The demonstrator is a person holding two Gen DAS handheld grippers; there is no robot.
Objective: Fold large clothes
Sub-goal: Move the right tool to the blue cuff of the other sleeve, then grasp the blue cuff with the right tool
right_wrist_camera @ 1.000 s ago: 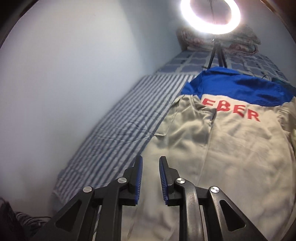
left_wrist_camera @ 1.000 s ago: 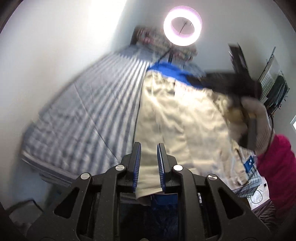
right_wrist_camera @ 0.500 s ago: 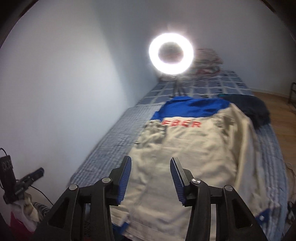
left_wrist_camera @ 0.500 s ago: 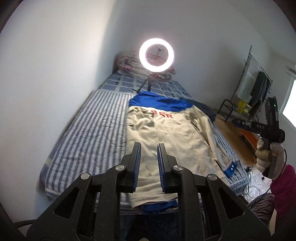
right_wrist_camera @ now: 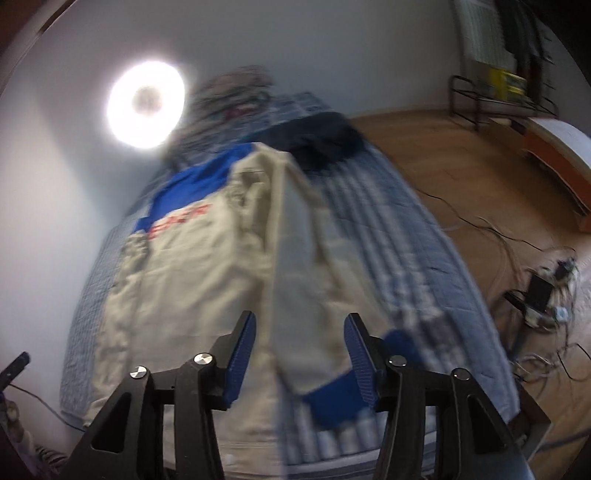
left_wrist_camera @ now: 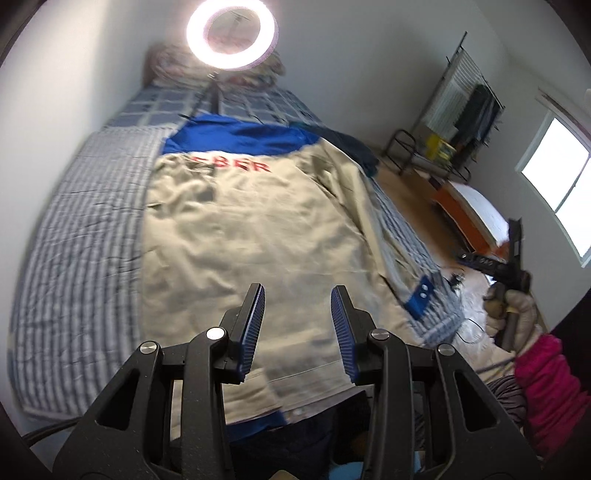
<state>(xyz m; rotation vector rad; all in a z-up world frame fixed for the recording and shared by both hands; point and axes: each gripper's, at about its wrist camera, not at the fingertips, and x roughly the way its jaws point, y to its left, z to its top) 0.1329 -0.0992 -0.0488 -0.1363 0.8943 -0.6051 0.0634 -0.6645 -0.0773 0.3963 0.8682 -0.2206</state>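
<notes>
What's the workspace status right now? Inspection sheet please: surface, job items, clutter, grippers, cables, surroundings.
Surface: bed with striped blue-and-white cover.
Job's things: beige jacket with blue yoke and red lettering, spread back-up; right sleeve lying out, blue cuff near bed edge.
Clutter: dark garment and bundled bedding at the far end.
Grippers: left gripper and right gripper opening, nothing between the jaws.
Cables: tangle on the floor.
Surroundings: ring light, clothes rack, window.

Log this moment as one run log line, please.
Stage: between folds | beige jacket with blue collar: flat on striped bed | left gripper: opening, empty | right gripper: opening, empty, above blue-cuffed sleeve
</notes>
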